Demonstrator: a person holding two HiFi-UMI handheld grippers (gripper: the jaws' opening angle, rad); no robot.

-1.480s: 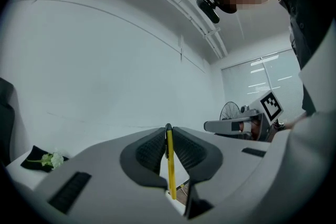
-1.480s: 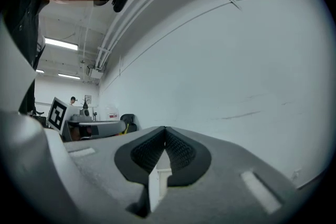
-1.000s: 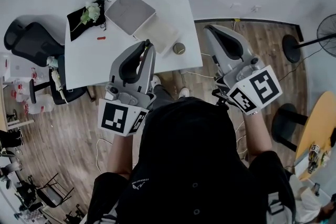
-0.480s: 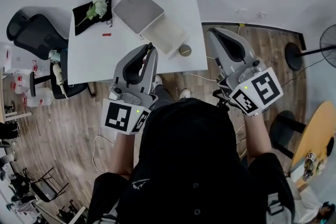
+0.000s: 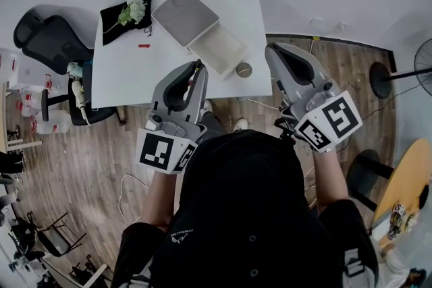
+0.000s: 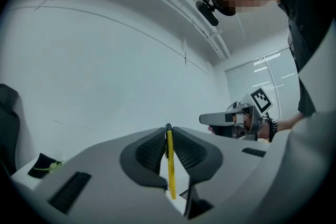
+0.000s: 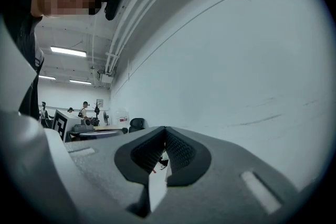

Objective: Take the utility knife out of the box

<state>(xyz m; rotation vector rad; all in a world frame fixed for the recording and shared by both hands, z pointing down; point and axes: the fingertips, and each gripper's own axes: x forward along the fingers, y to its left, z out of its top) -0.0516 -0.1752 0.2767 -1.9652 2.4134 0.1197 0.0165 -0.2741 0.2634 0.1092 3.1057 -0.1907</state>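
My left gripper [image 5: 197,67] is shut on a thin yellow utility knife [image 6: 169,165], which stands on edge between the pads [image 6: 152,152] in the left gripper view. In the head view its tips hover by the near left corner of the open white box [image 5: 217,50] on the white table [image 5: 121,77]. The box's grey lid [image 5: 183,15] lies joined behind it. My right gripper [image 5: 270,50] hangs at the table's right edge, level with the box; its pads [image 7: 177,152] meet at the tips with nothing between them.
A black cloth with a white flower [image 5: 128,13] lies at the table's far left, with a small red thing [image 5: 143,46] beside it. A small round thing [image 5: 244,69] sits right of the box. A black office chair [image 5: 44,50] stands left of the table.
Both grippers have drifted a little to the right and sunk slightly in the head view. The left one keeps its grip on the knife. The table now shows nearer the middle.
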